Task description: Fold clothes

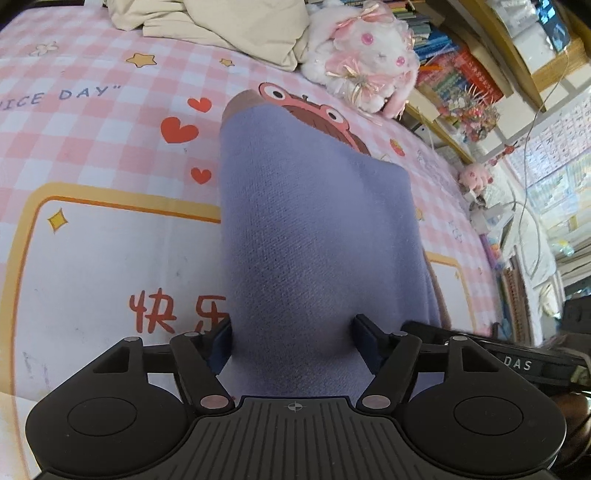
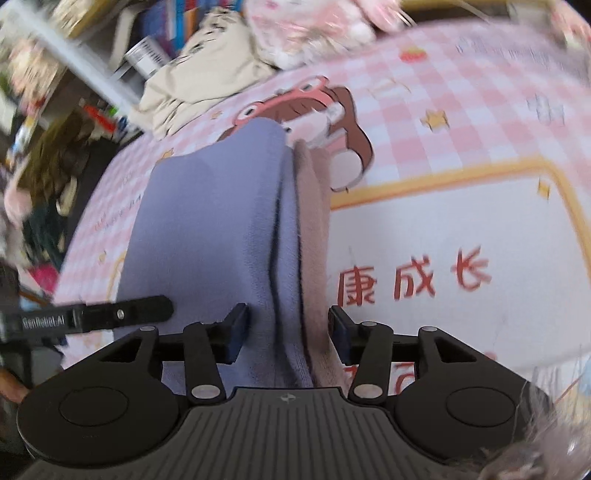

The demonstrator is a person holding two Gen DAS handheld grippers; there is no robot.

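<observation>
The bed sheet [image 1: 92,129] fills both views — pink check with stars, hearts, a cartoon animal and a white panel with red characters — and on it lies the lavender garment [image 1: 314,229], already doubled into a long narrow stack with a mauve-brown layer [image 2: 314,229] showing along one edge. The stack runs forward from both grippers toward the cartoon print.

The left gripper [image 1: 293,339] has its fingers either side of the stack's near end, pads against the cloth, so it appears to pinch the garment. The right gripper [image 2: 288,332] does the same at its end, its pads closed on lavender and mauve layers together.

Judged from this, the step in hand is carrying the near end over for another fold. To do it well, both grips should hold every layer and travel level, so the mauve edge does not slip out of line, and the fold should land square on the far end.

Around it sit a cream pile of cloth [image 1: 221,26] and a white-and-pink plush toy [image 1: 369,55] at the far side — near the landing area, though not touching the garment. Shelves of books [image 1: 461,74] stand beyond, well apart.
</observation>
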